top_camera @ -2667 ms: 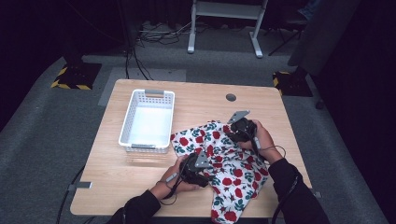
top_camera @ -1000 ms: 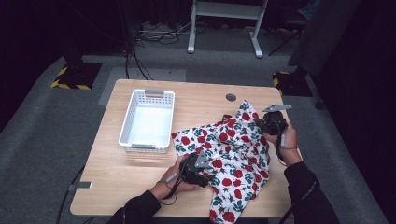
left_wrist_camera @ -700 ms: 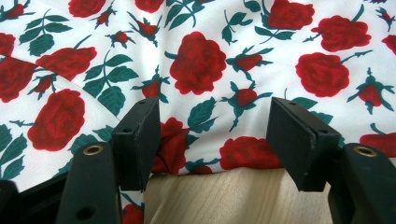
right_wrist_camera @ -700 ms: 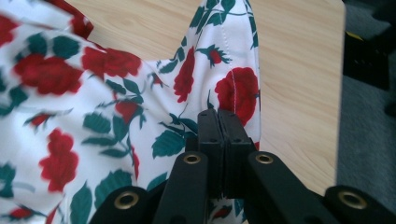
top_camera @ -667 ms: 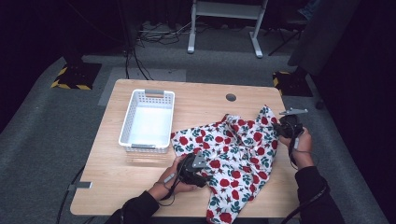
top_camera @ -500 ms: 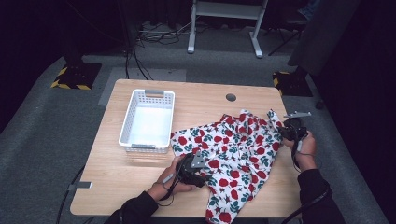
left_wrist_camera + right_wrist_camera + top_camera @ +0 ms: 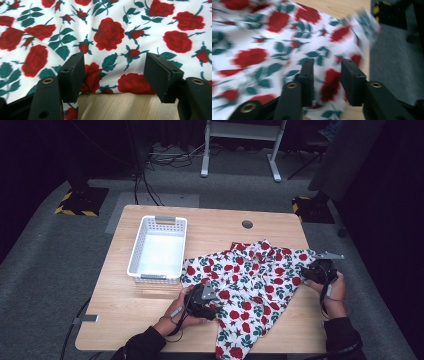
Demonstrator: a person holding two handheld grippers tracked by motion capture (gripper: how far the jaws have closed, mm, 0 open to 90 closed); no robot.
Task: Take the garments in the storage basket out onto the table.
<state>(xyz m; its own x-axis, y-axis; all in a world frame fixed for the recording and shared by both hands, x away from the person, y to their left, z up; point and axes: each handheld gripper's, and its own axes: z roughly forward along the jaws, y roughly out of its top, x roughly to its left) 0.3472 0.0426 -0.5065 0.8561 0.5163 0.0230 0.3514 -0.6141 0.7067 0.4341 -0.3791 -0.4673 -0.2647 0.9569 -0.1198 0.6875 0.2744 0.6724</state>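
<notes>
Since the earlier frames, the right tongs (image 7: 311, 271) have been carried out to the right edge of the surface (image 7: 215, 222), drawing the cloth (image 7: 250, 280) wider with them. Their jaws have just been opening, and a fold of cloth is seen between them in the right gripper view, apparently no longer pinched. The left tongs (image 7: 206, 301) are held open over the cloth's near-left edge, which lies loose between the pads (image 7: 72, 75) without being pressed. The cloth is spread across the right half of the surface, partly hanging over the near edge, well short of flat. The basket (image 7: 157, 249) just beside it stands empty. Spreading is judged largely done; smoothing, and any folding or stowing, is judged to be left.
</notes>
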